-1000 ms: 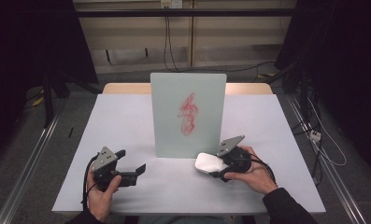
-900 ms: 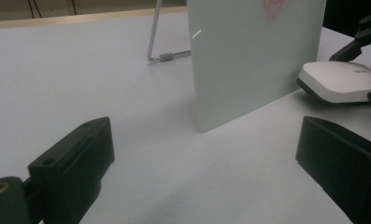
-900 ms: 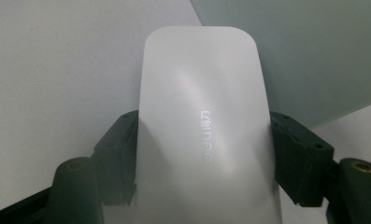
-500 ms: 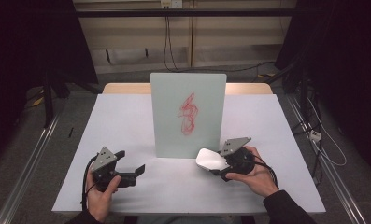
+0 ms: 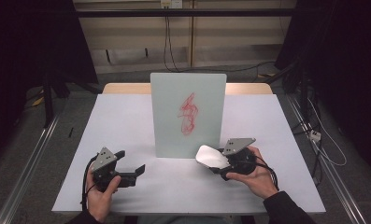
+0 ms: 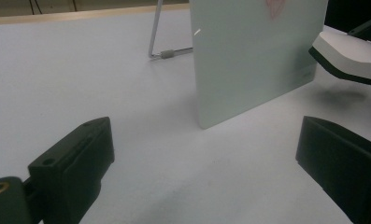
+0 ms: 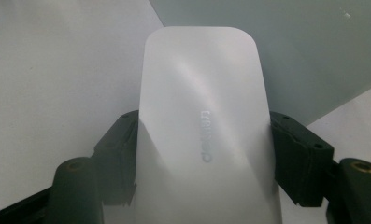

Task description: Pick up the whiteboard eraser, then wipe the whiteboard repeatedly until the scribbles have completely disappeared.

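The right gripper (image 5: 219, 164) clamps the white eraser (image 5: 210, 156) by its long sides, near the board's (image 5: 188, 114) lower right corner; light, rigid, probably slippery; left gripper (image 5: 135, 171) gapes empty.

The upright board (image 5: 188, 114) stands mid-table and blocks my straight line forward between the two sides. Behind it, its wire stand (image 6: 156, 44) sticks out on the left, a snag there. My right gripper (image 5: 216, 163), clamped on the white eraser (image 5: 210, 156), sits just beside the board's lower right corner, little slack. Left gripper (image 5: 135, 171), jaws wide, has bare table (image 5: 117, 121) ahead and to its left.
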Demonstrator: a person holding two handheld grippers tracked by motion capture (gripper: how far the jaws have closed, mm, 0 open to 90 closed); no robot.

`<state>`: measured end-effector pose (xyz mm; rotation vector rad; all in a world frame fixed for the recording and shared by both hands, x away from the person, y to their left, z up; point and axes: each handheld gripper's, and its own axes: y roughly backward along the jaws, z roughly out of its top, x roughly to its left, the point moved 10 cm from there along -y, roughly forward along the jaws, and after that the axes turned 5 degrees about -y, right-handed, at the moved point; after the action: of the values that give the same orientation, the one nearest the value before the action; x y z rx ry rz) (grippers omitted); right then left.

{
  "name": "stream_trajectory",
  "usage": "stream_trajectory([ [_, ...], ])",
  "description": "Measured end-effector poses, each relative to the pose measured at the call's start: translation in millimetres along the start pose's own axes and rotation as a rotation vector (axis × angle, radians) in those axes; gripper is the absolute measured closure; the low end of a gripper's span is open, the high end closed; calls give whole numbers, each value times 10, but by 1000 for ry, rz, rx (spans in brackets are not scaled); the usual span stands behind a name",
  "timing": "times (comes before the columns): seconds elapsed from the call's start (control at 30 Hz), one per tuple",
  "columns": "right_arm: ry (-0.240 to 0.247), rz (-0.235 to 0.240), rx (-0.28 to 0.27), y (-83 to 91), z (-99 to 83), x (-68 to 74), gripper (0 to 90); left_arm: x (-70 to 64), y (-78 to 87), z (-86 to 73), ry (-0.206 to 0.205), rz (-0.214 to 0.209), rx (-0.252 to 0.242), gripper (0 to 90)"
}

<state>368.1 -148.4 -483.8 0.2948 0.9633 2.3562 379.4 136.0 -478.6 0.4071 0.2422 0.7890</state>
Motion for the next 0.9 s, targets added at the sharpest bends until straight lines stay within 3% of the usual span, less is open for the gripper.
stream_trajectory([
  [0.33, 0, -4, -27, 52, 53, 4, 312, 12, -1, -7, -4, 6, 1, 43],
  [0.5, -7, -12, -31, 73, 135, 7, 312, 61, 1, -31, 28, 9, 1, 43],
  [0.7, 5, -37, -70, 106, 261, 63, 312, 60, 15, -23, 27, 9, -4, 43],
  [0.9, 38, -90, -106, 109, 347, 53, 312, 41, 19, -37, 13, 17, 7, 43],
])
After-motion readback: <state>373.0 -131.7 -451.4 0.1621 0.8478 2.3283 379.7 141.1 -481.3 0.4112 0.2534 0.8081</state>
